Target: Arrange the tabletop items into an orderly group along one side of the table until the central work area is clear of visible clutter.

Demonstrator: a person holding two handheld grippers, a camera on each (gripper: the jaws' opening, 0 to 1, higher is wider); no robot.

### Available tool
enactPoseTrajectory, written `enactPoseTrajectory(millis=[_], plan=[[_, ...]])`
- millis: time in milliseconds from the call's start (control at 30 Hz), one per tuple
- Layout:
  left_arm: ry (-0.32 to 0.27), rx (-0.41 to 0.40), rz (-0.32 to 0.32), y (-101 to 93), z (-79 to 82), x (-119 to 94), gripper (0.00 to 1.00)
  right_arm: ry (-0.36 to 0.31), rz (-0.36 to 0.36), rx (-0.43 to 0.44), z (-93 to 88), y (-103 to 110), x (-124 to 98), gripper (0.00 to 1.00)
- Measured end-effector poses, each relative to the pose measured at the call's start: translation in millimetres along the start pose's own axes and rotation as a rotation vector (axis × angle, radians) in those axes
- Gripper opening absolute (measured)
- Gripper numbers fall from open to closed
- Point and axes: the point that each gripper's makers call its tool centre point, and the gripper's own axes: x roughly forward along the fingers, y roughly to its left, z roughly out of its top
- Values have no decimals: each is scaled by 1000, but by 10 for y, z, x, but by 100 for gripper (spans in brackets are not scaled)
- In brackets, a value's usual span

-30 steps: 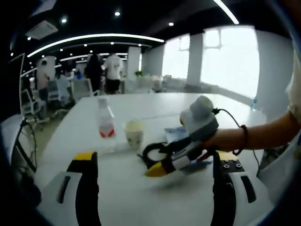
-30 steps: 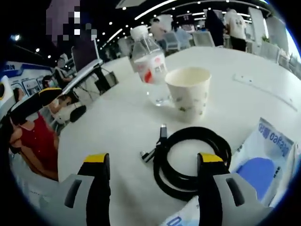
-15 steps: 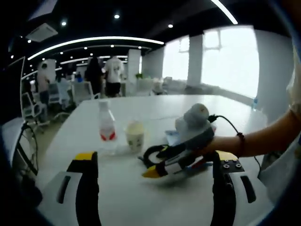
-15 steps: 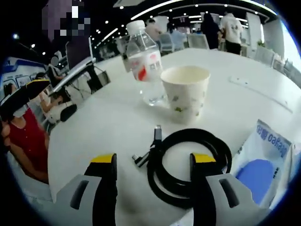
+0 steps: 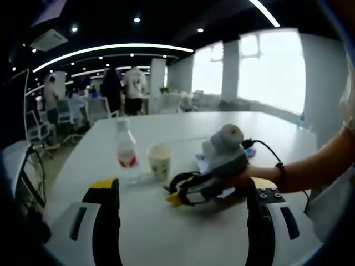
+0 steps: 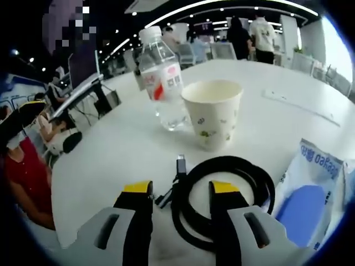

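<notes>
Flat on the table, the coiled cable (image 6: 222,194) points plugs leftward, right gripper (image 6: 176,187) jaws straddling its loop, unclamped.

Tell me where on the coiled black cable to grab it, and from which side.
Take the coiled black cable on the near-left arc of its loop, coming from above. It lies flat on the white table, so only a pinch across one strand fits. The right gripper already straddles that arc, jaws either side. Avoid the far side, near the paper cup, and the right, by the white and blue packet.
</notes>
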Motion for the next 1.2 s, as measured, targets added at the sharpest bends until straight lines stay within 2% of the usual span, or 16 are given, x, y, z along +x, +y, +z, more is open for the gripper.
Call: enactPoseTrajectory(millis=[200,567,767,1000,1133,1200], plan=[[29,44,15,20,-44,-3,91,-1,-28,9,-8,-24,21,23],[48,15,15,52,-99,-12,89,-10,-31,31,-1,0,29,20],[60,18,21,58,-137,-22,87,-13,-24,96,-5,33,45,16],[55,32,18,43,-123,-31,88,-14,-12,119,0,47,34,13],[49,36,17,35,-105,-36,88,-68,19,167,137,108,-44,12],[50,38,14,28,-106,-36,87,-67,27,174,162,122,-69,11]])
